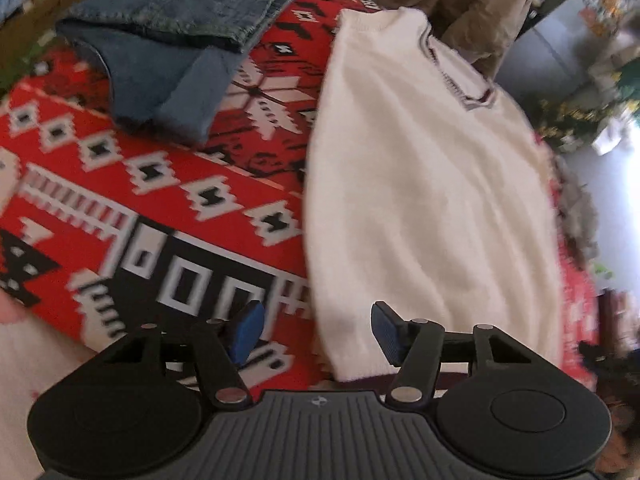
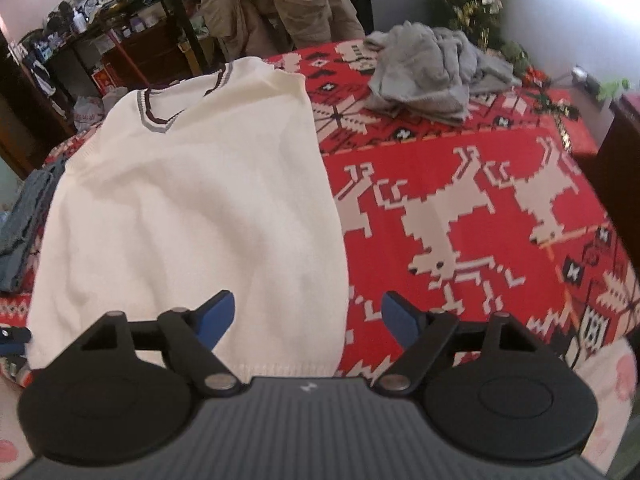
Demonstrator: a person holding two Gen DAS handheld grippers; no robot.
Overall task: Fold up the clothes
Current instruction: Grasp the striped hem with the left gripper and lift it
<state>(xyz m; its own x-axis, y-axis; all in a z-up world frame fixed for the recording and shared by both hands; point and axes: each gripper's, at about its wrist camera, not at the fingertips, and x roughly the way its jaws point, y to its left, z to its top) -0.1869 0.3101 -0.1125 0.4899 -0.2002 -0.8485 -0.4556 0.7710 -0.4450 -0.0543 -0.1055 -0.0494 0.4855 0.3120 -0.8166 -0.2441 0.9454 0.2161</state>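
Observation:
A white knit sweater (image 1: pixel 424 184) (image 2: pixel 192 208) with a striped V-neck lies flat on a red patterned blanket (image 1: pixel 160 208) (image 2: pixel 460 184), its sleeves folded in. My left gripper (image 1: pixel 318 328) hovers open over the sweater's lower left corner; one blue pad is over the blanket, the other over the knit. Above the lower right corner of the sweater my right gripper (image 2: pixel 308 318) stands open, its pads on either side of the side edge. Neither gripper holds any cloth.
Folded blue denim (image 1: pixel 176 40) lies on the blanket left of the sweater. A crumpled grey garment (image 2: pixel 432 72) sits at the far right. A tan jacket (image 2: pixel 272 4) hangs behind the bed, with cluttered shelves (image 2: pixel 100 20) and a dark cabinet (image 2: pixel 624 168) at the sides.

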